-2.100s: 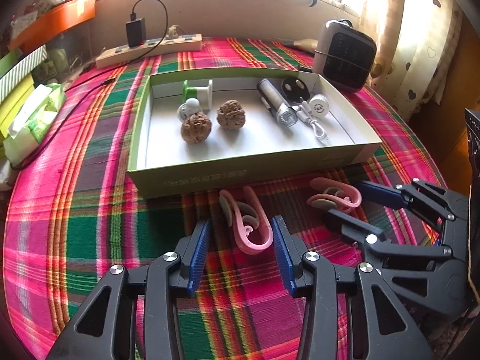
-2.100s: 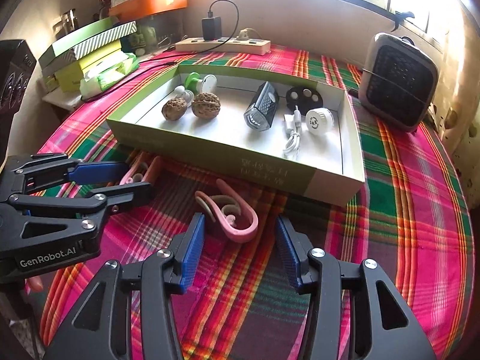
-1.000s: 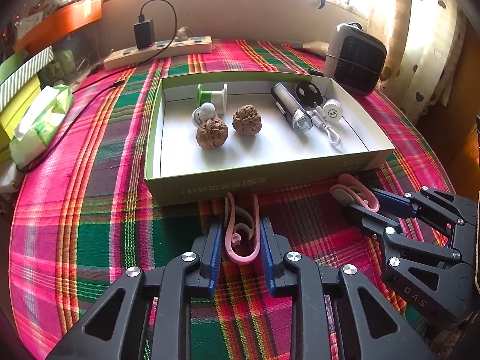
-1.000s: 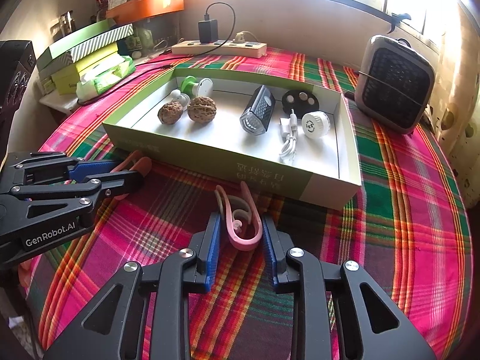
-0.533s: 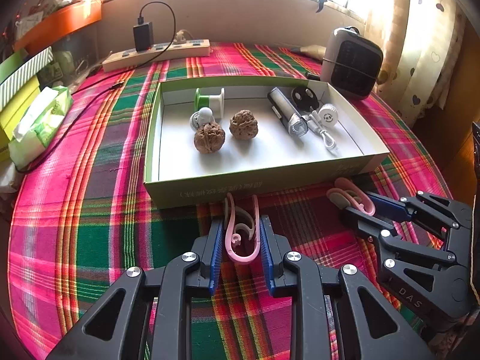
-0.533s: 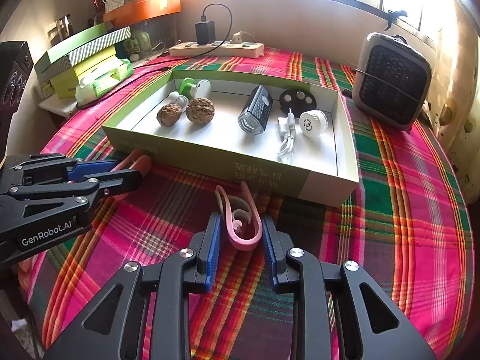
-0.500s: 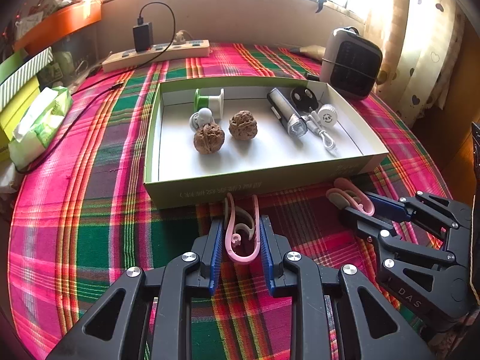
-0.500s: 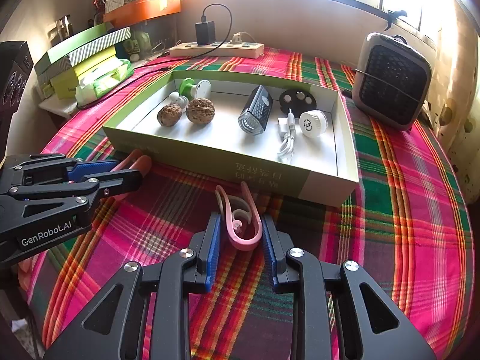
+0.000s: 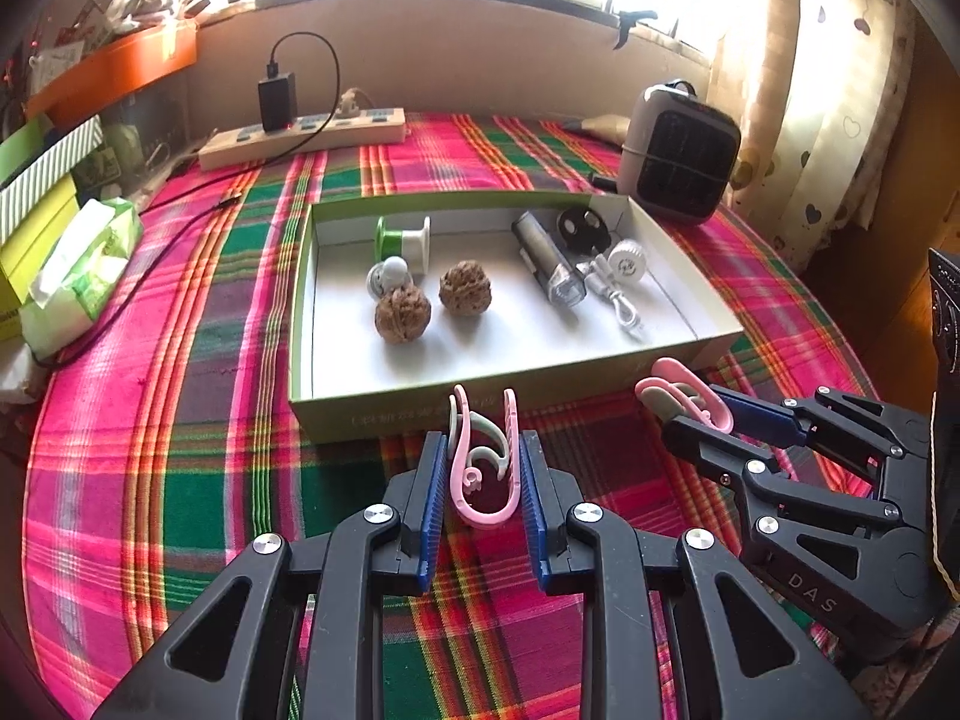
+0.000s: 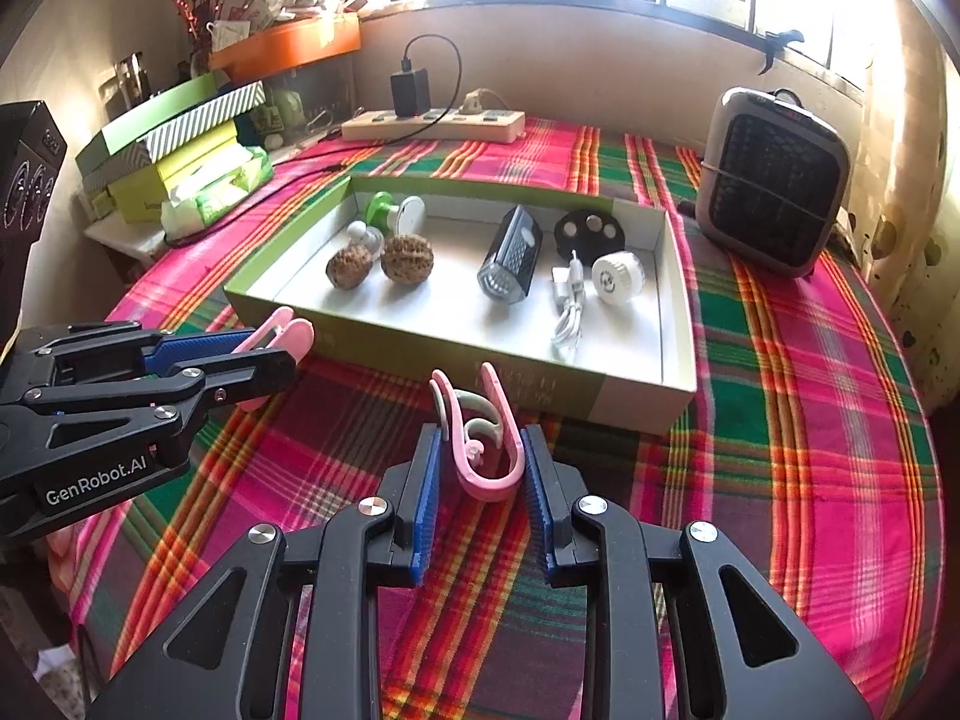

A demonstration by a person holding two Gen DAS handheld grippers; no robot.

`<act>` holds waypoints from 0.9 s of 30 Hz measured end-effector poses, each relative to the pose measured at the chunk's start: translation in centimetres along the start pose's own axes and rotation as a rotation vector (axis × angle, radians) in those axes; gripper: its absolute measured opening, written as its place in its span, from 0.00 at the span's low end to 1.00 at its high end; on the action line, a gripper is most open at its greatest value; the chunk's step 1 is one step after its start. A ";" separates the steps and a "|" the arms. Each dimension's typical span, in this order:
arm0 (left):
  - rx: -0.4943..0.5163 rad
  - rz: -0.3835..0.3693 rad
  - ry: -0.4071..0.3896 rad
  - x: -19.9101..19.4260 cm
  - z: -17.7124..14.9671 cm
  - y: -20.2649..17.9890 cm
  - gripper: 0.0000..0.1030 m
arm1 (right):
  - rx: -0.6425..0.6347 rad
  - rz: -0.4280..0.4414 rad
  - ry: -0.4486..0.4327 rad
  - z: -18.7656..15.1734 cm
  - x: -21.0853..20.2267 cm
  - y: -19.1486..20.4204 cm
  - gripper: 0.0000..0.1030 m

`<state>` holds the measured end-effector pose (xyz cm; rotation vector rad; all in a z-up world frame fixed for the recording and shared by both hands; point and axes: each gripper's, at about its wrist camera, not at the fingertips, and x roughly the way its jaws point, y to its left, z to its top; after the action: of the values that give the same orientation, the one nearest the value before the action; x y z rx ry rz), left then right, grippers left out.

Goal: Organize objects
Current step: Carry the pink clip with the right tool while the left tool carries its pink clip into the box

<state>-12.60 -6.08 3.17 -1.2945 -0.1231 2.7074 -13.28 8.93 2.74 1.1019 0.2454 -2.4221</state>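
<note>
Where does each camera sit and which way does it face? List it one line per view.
Left wrist: on the left hand-held gripper, angled down over the plaid tablecloth at the shallow green cardboard box; its fingers clamp a pink plastic ear hook.
Right wrist: on the right hand-held gripper, same downward aim; its fingers clamp another pink ear hook.
Shared: box, each other's gripper.

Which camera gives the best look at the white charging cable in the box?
The right wrist view: the white cable lies near that camera, unblocked, with its plug and looped cord clear beside the round white cap. In the left wrist view the cable looks smaller, farther off, tucked against the flashlight.
</note>
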 end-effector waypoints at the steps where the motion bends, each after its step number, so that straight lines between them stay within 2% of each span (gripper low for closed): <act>1: 0.000 -0.006 -0.001 0.0 0.1 0.0 0.21 | 0.002 -0.001 -0.003 0.1 -0.1 -0.1 0.26; 16: 0.008 -0.013 -0.036 0.3 2.7 -0.1 0.21 | 0.028 -0.032 -0.034 2.5 -0.2 -1.6 0.26; 27: 0.007 -0.007 -0.008 2.7 4.0 0.4 0.21 | 0.053 -0.064 -0.001 4.5 2.3 -3.0 0.26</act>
<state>-17.47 -6.09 3.54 -1.2793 -0.1181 2.7046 -19.07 9.23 3.88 1.1324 0.2207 -2.4979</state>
